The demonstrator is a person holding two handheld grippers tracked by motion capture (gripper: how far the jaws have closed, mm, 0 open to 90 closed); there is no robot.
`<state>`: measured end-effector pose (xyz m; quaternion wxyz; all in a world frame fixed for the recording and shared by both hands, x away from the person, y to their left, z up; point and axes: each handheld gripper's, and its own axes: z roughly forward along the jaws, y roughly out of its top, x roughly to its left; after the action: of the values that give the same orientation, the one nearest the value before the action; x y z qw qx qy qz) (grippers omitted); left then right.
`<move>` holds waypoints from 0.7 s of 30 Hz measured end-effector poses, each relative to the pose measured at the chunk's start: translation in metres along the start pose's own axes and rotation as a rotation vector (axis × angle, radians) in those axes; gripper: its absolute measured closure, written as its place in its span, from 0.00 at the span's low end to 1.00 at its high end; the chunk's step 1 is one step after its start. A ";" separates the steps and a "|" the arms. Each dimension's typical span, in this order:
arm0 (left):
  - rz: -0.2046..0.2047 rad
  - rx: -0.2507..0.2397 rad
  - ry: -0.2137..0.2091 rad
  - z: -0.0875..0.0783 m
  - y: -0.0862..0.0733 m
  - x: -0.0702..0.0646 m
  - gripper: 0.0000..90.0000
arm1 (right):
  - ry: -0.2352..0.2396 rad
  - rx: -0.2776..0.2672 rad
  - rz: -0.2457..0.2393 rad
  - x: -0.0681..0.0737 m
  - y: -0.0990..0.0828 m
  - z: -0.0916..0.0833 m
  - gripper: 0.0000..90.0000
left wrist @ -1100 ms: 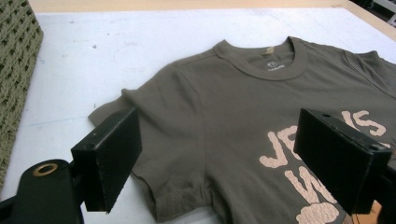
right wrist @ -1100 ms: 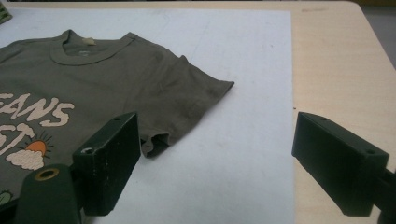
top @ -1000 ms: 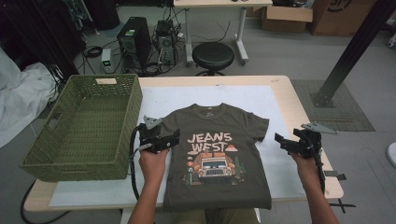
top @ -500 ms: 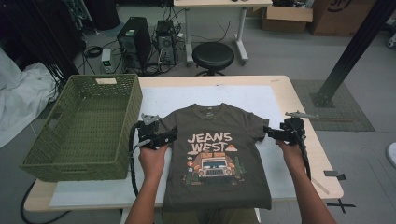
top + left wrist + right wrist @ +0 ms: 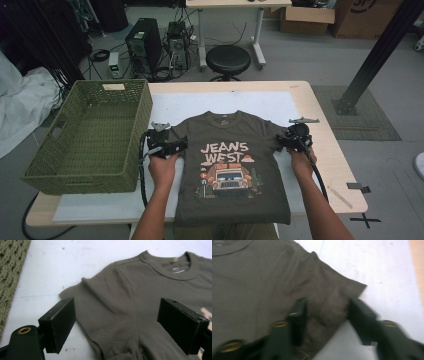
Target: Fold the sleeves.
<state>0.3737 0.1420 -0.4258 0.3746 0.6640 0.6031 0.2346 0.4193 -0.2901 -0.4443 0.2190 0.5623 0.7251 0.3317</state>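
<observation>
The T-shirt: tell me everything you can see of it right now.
The T-shirt is olive-brown knit with a ribbed crew neck and a "JEANS WEST" truck print. It lies flat, face up, neck away from the person, on the white mat, hem reaching the table's near edge. The left gripper and right gripper straddle its sleeves, open.

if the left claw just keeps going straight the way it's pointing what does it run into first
Most likely the t-shirt: the left claw hangs open with its jaws straddling the shirt's sleeve and shoulder, aimed toward the collar. How high it sits above the fabric is hard to judge, so it might skim over first.
</observation>
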 end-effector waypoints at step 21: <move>-0.080 0.063 0.130 0.022 -0.007 0.011 0.37 | 0.285 -0.129 -0.034 0.049 0.035 -0.044 0.61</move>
<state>0.3882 0.1483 -0.4465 0.3224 0.6344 0.6592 0.2430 0.3985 -0.2485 -0.3860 0.1549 0.4821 0.7354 0.4502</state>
